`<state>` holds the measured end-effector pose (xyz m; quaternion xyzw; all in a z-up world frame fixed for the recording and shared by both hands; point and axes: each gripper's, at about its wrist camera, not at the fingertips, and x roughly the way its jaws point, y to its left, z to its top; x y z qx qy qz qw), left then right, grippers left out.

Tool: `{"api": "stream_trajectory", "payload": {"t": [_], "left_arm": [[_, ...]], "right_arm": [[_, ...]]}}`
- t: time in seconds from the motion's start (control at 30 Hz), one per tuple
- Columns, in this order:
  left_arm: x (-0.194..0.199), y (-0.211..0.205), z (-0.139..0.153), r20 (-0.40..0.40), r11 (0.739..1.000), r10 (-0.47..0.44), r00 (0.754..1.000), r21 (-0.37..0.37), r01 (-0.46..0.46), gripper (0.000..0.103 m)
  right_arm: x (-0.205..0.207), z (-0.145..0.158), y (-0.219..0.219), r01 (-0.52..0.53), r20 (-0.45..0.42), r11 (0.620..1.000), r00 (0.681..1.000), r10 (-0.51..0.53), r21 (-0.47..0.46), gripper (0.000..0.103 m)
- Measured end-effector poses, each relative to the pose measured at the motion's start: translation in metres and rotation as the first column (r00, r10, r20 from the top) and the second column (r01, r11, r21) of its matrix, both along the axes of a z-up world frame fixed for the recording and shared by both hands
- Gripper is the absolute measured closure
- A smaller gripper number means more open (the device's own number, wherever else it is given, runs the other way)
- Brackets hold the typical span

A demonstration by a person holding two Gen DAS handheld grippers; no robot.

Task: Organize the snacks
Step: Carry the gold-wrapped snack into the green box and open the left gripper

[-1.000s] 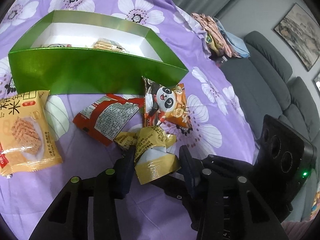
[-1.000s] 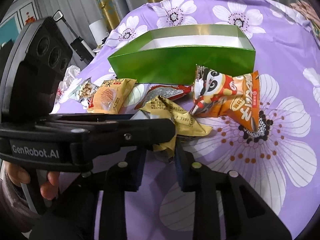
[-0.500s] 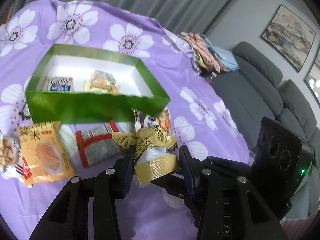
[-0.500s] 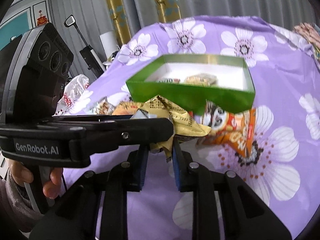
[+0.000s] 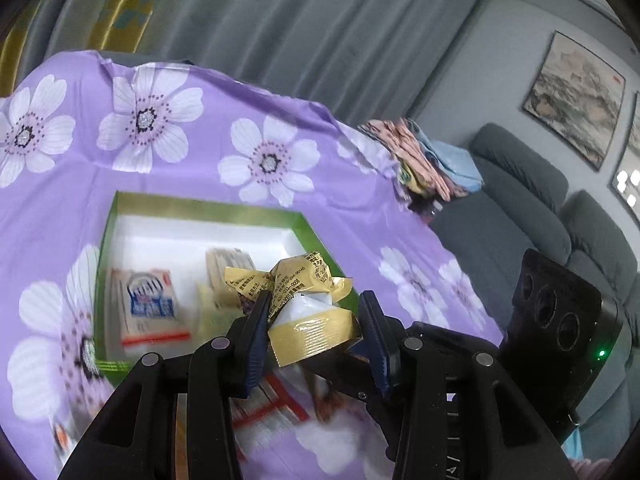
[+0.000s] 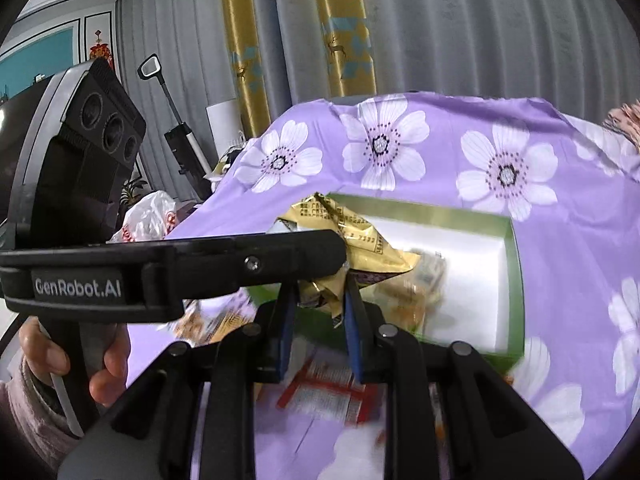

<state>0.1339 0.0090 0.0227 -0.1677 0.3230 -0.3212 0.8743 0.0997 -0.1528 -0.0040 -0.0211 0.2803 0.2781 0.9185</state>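
Note:
A crumpled yellow snack packet hangs in the air over the near part of the green box. My left gripper is shut on its wide end. In the right wrist view my right gripper is shut on the twisted end of the same yellow packet, with the left gripper's finger crossing just in front. The green box has a white inside and holds a blue-and-white packet and a pale biscuit packet.
A red-and-white packet lies blurred on the purple flowered cloth below the grippers. Folded clothes sit at the cloth's far right edge beside a grey sofa. A hand holds the left gripper's handle.
Both grippers have risen together with the yellow packet, off the cloth and over toward the green box. The loose packets have dropped low in the views.

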Motion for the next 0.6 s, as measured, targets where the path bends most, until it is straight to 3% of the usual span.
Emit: {"api": "stream_trajectory", "payload": {"t": [0.17,0.4,0.6], "left_arm": [[0.042,0.019,-0.027,-0.107,0.998,0.043,0.993,-0.042,-0.048,0.060],[0.067,0.032,-0.056,-0.218,0.992,0.092,0.972,-0.060,-0.107,0.060],[0.073,0.035,-0.065,-0.254,0.987,0.135,0.958,-0.046,-0.151,0.060]], "right_arm": [[0.041,-0.017,0.017,-0.011,-0.088,1.000,0.996,0.010,-0.016,0.079],[0.070,-0.040,0.029,-0.015,-0.204,1.000,0.979,0.014,-0.003,0.079],[0.076,-0.038,0.035,-0.004,-0.197,1.000,0.980,-0.001,-0.024,0.070]]}}
